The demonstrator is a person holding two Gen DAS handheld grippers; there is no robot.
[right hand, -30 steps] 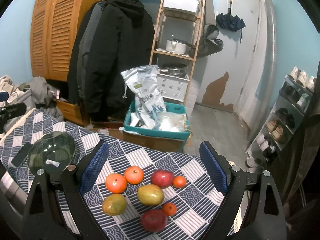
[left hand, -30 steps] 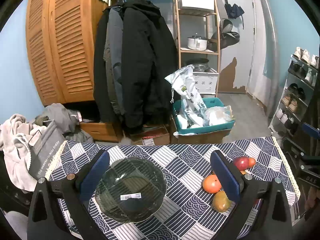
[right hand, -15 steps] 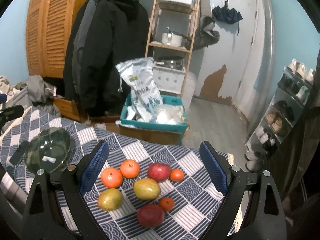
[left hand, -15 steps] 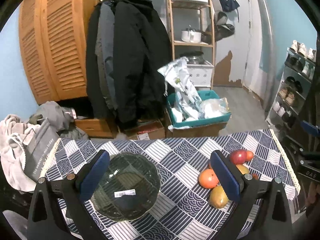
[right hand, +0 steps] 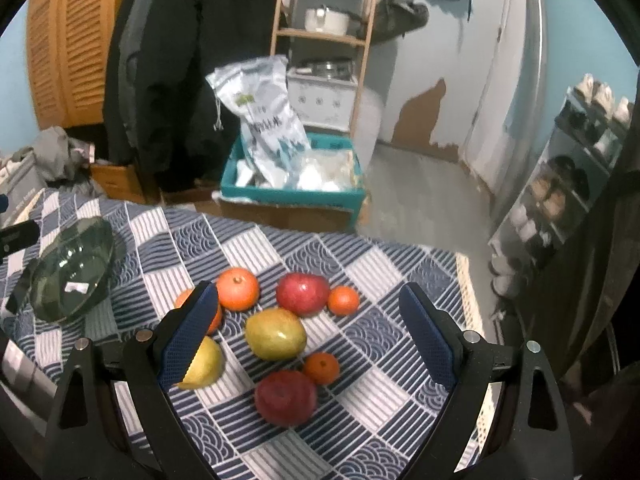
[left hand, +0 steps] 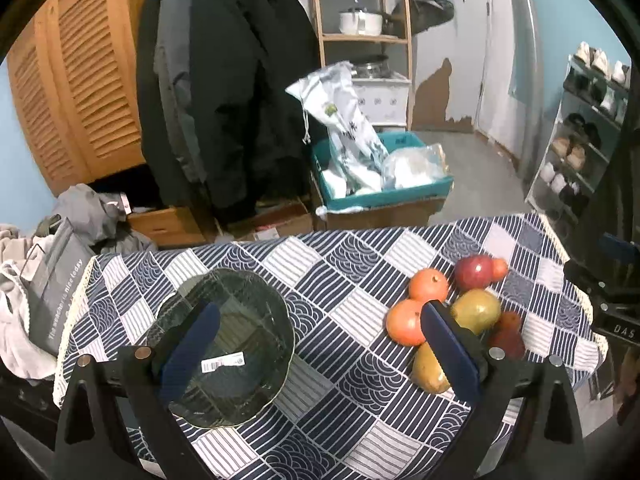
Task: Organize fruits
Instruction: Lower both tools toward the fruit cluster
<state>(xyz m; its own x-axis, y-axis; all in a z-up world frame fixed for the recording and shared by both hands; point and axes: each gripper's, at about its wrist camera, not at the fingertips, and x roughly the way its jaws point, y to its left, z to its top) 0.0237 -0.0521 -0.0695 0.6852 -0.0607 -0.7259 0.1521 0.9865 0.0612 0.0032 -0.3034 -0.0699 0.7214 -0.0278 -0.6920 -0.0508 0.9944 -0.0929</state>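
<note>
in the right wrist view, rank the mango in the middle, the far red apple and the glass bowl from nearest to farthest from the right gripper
1. The middle mango, on the cloth between the open fingers of the right gripper.
2. The far red apple, just beyond the mango.
3. The glass bowl, far off to the left near the table's edge.

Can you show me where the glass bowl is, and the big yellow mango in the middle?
glass bowl (left hand: 240, 344), left wrist view, on its inner bottom.
mango (right hand: 275, 333), right wrist view, on the middle of its skin.
</note>
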